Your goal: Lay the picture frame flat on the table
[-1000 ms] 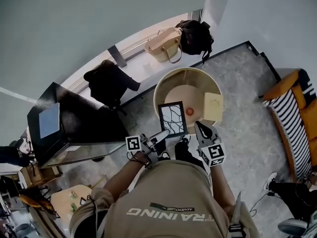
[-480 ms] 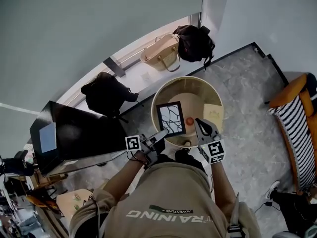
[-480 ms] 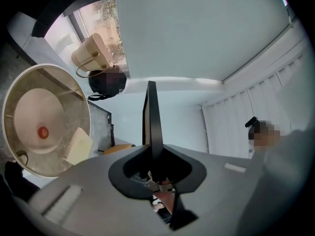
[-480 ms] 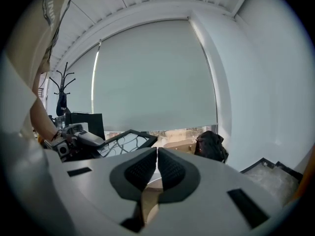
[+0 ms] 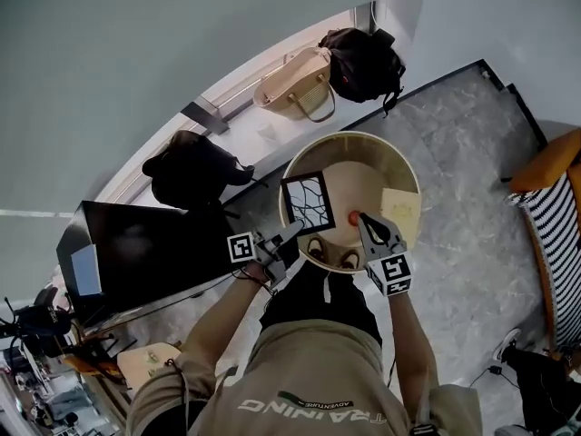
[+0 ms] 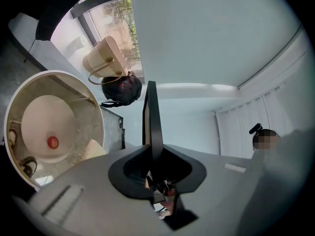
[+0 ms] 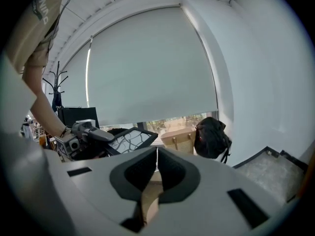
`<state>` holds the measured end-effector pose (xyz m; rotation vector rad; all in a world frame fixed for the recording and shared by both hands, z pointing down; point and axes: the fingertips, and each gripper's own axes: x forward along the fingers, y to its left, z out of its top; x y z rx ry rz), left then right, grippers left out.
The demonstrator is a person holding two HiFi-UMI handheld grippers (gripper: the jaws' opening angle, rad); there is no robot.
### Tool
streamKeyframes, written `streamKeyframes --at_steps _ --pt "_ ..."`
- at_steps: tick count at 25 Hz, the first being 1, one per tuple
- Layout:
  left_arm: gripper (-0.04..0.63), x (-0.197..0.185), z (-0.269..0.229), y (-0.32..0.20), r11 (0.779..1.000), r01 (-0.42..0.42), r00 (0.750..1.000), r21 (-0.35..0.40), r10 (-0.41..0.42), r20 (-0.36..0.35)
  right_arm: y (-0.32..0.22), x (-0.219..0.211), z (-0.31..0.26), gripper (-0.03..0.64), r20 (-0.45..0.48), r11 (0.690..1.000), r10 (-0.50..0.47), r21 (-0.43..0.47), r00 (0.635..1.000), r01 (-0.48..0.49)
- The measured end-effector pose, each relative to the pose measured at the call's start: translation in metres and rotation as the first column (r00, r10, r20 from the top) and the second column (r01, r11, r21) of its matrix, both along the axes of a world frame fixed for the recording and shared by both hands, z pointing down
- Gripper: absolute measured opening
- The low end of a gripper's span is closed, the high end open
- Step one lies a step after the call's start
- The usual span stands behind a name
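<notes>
The left tongs [image 5: 292, 232] grasp the picture frame [image 5: 307, 203] by its lower edge and hold it raised and tilted over the round counter [image 5: 399, 157]. The right tongs [image 5: 361, 219] are clenched and empty. Laying the frame flat and releasing it remain.

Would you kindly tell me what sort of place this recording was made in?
Probably an office or similar workroom: a roller blind covers a wide window, a dark monitor stands at the side, and a beige handbag and black backpack sit on the window ledge.
</notes>
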<state>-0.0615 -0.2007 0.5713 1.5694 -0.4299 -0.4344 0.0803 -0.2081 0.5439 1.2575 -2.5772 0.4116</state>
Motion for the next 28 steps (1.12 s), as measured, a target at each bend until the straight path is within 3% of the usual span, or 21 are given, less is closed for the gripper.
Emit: streamKeyframes --at_steps 17,28 --pt "0.061 -0.027 0.242 -0.125 0.982 -0.086 0.994 -0.166 0.095 0.046 -0.080 -0.040 0.225 0.009 -0.062 0.982 0.054 -0.176 0.997 -0.065" --pt "0.061 -0.028 0.340 -0.181 0.963 -0.161 0.979 -0.215 0.182 0.086 -0.106 -0.046 0.294 0.009 -0.056 0.965 0.082 -0.243 0.995 -0.093"
